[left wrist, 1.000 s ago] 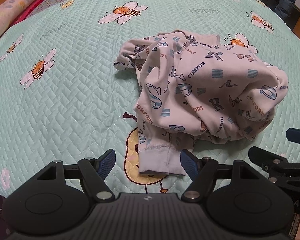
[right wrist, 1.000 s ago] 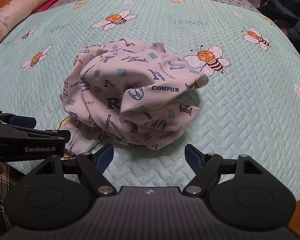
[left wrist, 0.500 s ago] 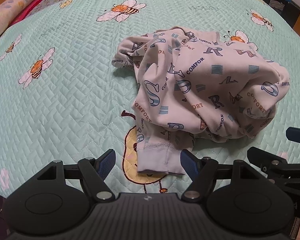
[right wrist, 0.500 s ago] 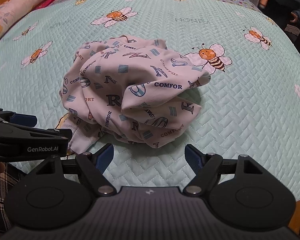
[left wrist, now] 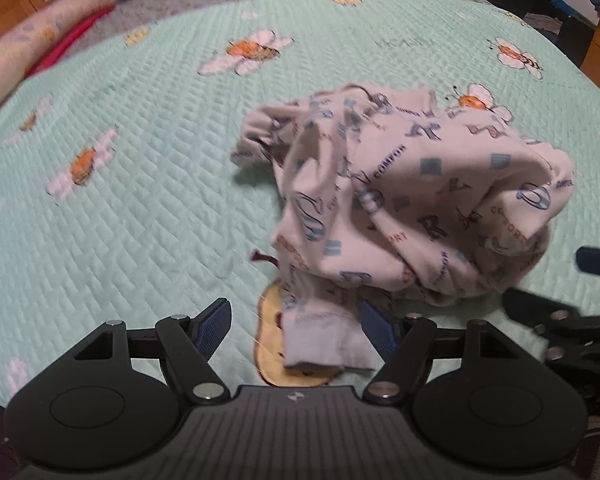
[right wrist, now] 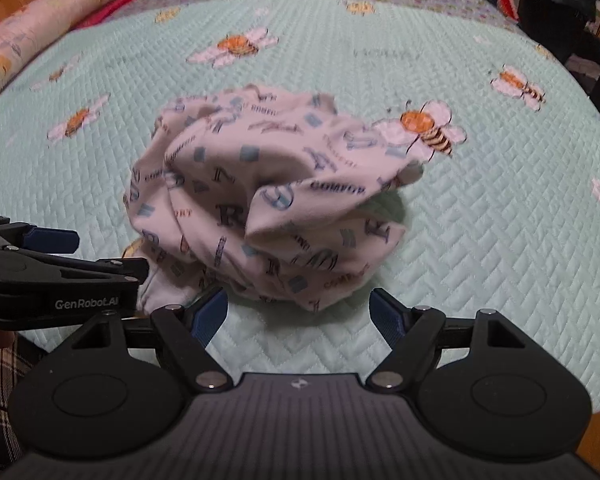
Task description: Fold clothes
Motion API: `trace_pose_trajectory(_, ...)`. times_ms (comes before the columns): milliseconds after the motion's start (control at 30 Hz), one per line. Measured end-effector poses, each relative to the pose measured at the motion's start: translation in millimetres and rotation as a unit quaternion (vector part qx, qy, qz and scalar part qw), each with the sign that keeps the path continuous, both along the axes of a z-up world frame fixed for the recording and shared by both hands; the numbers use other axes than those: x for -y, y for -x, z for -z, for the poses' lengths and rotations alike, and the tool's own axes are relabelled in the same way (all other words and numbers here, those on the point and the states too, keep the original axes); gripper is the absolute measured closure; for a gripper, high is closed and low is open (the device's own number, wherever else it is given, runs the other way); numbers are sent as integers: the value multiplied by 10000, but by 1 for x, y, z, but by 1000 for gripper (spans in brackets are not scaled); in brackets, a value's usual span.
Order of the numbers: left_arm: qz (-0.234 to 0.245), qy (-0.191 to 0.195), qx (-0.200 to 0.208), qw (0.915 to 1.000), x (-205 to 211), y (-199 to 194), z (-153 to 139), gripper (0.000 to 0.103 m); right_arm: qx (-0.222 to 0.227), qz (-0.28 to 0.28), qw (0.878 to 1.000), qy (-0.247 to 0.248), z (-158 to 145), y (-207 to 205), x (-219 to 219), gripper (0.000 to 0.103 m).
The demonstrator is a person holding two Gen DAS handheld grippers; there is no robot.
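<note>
Pink crumpled garment (left wrist: 412,200), two gaping grippers alongside.

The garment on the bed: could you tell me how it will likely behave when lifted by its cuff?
Probably floppy: the garment lies crumpled in soft folds. Likely light, being thin knit. Lifted by the cuff, it should unravel and dangle.

soft matt knit cloth makes up the crumpled garment (left wrist: 416,200), lying on a quilted, stitched bedspread (left wrist: 148,208). the left claw (left wrist: 296,330) is matt black plastic with ribbed blue pads (left wrist: 216,322) and shiny metal rivets.
</note>
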State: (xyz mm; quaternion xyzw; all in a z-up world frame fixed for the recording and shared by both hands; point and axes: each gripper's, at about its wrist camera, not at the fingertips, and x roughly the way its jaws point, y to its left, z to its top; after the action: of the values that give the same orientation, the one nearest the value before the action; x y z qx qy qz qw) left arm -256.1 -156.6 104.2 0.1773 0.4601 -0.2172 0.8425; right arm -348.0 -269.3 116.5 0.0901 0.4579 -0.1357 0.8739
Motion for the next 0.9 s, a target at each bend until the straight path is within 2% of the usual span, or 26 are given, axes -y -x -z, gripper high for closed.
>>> trace_pose_trajectory(233,-95,6,322,9994,-4,-4,-5,29,678,-144,9972,266,-14,15,2,25)
trace_pose_trajectory(533,-196,-14,328,9993,-9,-11,-5,29,1390,-543,9872,561,-28,17,-13,25)
trace_pose_trajectory(700,-246,-41,271,9993,-11,-16,-1,29,1491,-841,9798,1034,-30,11,-26,25)
trace_pose_trajectory(800,-293,32,243,9993,-16,-20,0,29,1557,-1019,9754,1178,-29,6,-31,25)
trace_pose_trajectory(900,-530,466,263,9972,-34,-25,-3,29,1671,-1281,9701,1204,-27,1,-34,25)
